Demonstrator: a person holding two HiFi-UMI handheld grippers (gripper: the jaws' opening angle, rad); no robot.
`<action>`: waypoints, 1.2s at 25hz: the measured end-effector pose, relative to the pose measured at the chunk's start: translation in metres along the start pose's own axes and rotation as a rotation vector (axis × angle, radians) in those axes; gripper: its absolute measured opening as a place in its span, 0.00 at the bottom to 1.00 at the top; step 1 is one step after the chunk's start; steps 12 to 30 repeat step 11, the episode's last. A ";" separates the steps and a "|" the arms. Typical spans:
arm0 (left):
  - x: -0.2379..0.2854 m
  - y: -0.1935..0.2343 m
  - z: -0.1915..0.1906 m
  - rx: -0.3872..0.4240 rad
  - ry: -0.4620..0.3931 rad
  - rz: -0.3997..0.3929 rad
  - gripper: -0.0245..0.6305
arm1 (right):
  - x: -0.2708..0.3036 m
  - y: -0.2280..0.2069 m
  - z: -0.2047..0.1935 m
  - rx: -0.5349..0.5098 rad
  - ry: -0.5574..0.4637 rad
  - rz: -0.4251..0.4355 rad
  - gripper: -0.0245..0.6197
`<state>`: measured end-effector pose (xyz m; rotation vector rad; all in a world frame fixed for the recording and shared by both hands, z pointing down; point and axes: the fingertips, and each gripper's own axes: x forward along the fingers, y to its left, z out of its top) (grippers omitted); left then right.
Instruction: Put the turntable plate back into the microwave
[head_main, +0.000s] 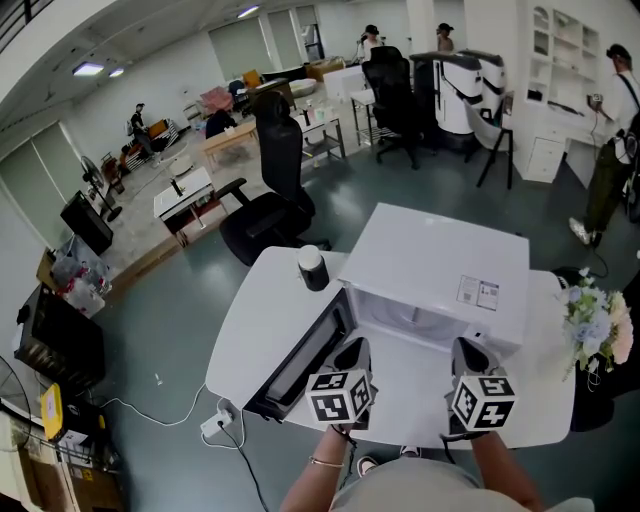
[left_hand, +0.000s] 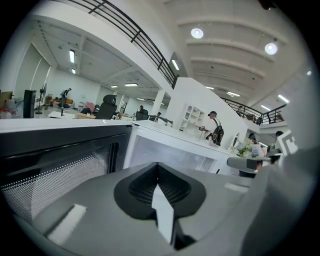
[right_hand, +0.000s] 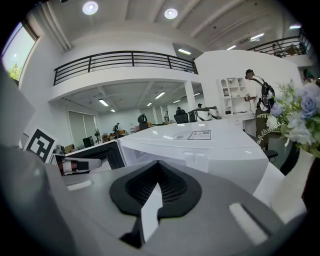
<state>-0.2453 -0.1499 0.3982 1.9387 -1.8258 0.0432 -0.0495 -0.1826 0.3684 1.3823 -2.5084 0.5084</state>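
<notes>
Nearest, the left gripper (head_main: 352, 352) and the right gripper (head_main: 470, 354) are held side by side just above the front edge of the white table (head_main: 250, 330). Each is seen in its own view with its jaws brought together and nothing clamped between them. Just beyond them the microwave (head_main: 445, 255) is found with its door (head_main: 303, 365) swung wide to the left and its pale cavity (head_main: 415, 318) exposed. The turntable plate cannot be made out in any view, neither on the bare table in front nor on the little of the cavity floor that is shown. The step in hand is therefore judged to lie at one end of the task — either the plate is yet to be fetched or it is already seated. For the next move, the plate must first be located, and the jaws parted before anything is gripped. Farther back, a dark cup (head_main: 313, 267) is seen beside the microwave, and flowers (head_main: 592, 318) at the table's right.
</notes>
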 end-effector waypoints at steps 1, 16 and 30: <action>0.000 0.000 0.000 0.002 0.002 0.000 0.04 | 0.000 0.000 0.000 0.001 0.000 -0.001 0.05; 0.001 0.008 -0.005 -0.002 0.021 0.008 0.04 | 0.004 0.004 -0.002 0.017 0.003 0.000 0.05; 0.001 0.008 -0.005 -0.002 0.021 0.008 0.04 | 0.004 0.004 -0.002 0.017 0.003 0.000 0.05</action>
